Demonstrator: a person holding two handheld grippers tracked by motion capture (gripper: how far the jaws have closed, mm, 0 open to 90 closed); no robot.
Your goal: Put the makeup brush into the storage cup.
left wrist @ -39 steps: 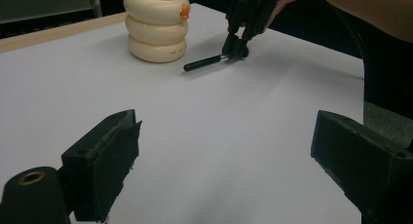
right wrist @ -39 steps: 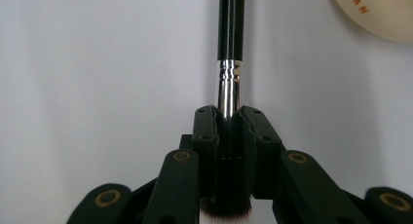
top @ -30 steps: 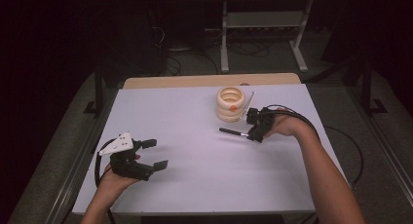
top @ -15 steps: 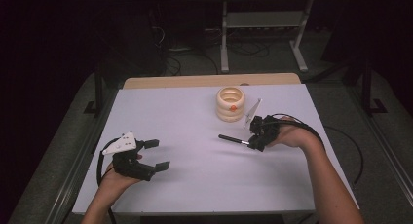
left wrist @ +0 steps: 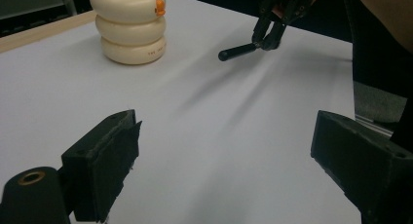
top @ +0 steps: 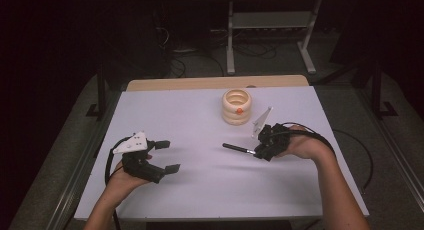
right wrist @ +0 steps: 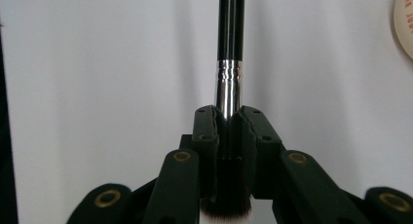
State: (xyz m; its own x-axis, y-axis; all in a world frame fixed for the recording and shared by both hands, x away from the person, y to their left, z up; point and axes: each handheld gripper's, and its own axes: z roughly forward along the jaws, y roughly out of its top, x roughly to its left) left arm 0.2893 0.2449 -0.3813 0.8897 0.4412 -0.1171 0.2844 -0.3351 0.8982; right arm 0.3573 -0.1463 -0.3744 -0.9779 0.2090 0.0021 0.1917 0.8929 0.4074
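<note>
- A dark room surrounds the pale lavender-white table top (top: pixel 200 190); a strip of light wood (top: pixel 215 83) runs along its far edge, and a grey metal stand (top: pixel 270 25) with cables on the floor sits behind it.
- At the left of the high view, the left gripper (top: pixel 167 156), black with a grey three-cornered plate on top, is held just above the table near the front edge; its jaws stand wide apart with nothing between them, as the left gripper view (left wrist: pixel 224 151) confirms.
- The bare table stretches between the two grippers, and nothing lies in the way there.
- Farther back and right of centre stands a cream holder made of three stacked rings (top: pixel 236 106) with a small orange mark on its side (left wrist: pixel 129 24); it is upright, near the right gripper but apart from it.
- The right gripper (top: pixel 260 151) is held over the right part of the table, its jaws pointing left and clamped together on a make-up brush with a black handle and a silver metal collar (top: pixel 236 148).
- In the right gripper view (right wrist: pixel 228 131) the pads pinch the brush (right wrist: pixel 230 39) just below the shiny collar, where the dark bristles begin; the bristle tuft, dark with a pale tip, sticks back toward the hand.
- The handle juts out roughly level beyond the jaws, above the table; whether its tip touches the surface I cannot tell.
</note>
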